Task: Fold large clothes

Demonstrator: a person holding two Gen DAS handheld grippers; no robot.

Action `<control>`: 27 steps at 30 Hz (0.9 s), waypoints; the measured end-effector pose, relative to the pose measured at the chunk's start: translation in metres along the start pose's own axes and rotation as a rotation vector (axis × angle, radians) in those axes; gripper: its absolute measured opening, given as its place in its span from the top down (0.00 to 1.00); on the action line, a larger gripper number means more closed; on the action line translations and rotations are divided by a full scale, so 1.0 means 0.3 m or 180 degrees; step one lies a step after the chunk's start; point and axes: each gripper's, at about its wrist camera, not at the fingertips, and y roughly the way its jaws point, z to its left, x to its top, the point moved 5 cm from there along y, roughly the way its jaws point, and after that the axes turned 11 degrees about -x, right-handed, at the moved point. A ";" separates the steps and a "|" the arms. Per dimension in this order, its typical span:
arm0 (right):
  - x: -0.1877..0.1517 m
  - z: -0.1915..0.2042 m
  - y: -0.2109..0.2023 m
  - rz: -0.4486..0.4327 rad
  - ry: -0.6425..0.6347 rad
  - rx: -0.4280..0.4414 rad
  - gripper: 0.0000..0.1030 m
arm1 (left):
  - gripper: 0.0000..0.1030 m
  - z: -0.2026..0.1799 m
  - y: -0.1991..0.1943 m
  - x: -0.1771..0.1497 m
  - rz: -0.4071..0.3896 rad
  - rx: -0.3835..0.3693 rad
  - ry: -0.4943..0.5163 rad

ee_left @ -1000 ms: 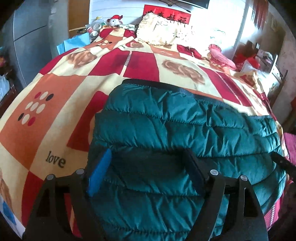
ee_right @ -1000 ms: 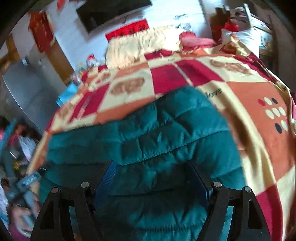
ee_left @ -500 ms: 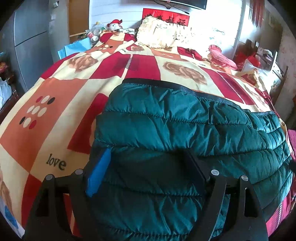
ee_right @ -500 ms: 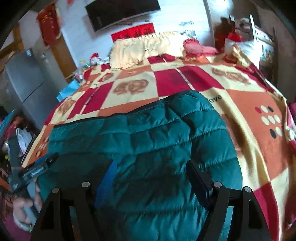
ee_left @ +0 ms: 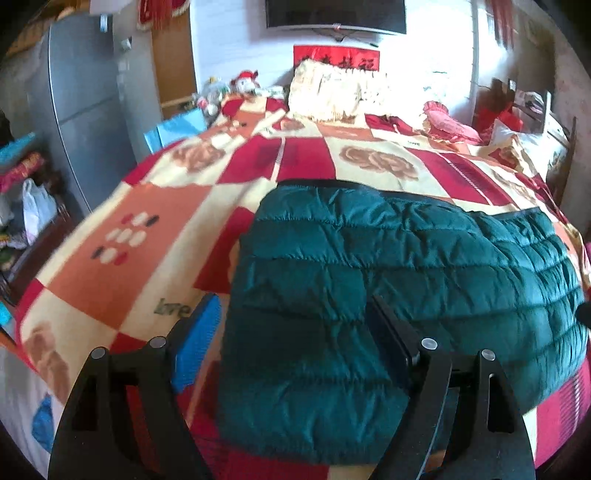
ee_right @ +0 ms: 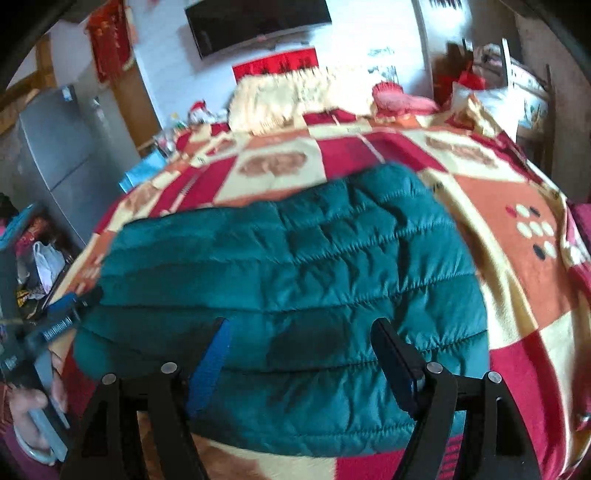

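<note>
Just folded teal jacket [ee_left: 388, 280] on blanket [ee_left: 122, 258], both grippers [ee_left: 288, 325] [ee_right: 299, 350] agape above near hem

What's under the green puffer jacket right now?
The green puffer jacket lies folded on the checked blanket, which shows all around it. Whatever sits beneath the jacket itself, sleeves included, is covered.

A bed [ee_left: 147, 229] with a red, orange and cream checked blanket fills the room. A dark television [ee_left: 334, 14] hangs on the white wall [ee_left: 229, 44] behind it, above a red banner [ee_left: 336, 57]. A grey fridge [ee_left: 85, 110] stands to the left; bright daylight washes the right side.
</note>
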 end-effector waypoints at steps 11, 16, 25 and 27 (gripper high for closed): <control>-0.046 0.072 -0.118 -0.0059 0.0060 0.0008 0.25 | 0.21 -0.044 -0.217 -0.018 -0.0374 -0.0093 0.0085; -0.077 0.100 -0.134 -0.0069 0.0049 -0.0059 0.19 | 0.21 -0.060 -0.283 -0.011 -0.0568 -0.0128 0.0074; -0.095 0.128 -0.161 -0.0100 0.0066 -0.0033 0.19 | 0.21 -0.081 -0.311 -0.002 -0.0611 -0.0193 0.0027; -0.090 0.131 -0.158 -0.0115 0.0059 -0.0049 0.19 | 0.21 -0.090 -0.313 0.004 -0.0618 -0.0178 0.0046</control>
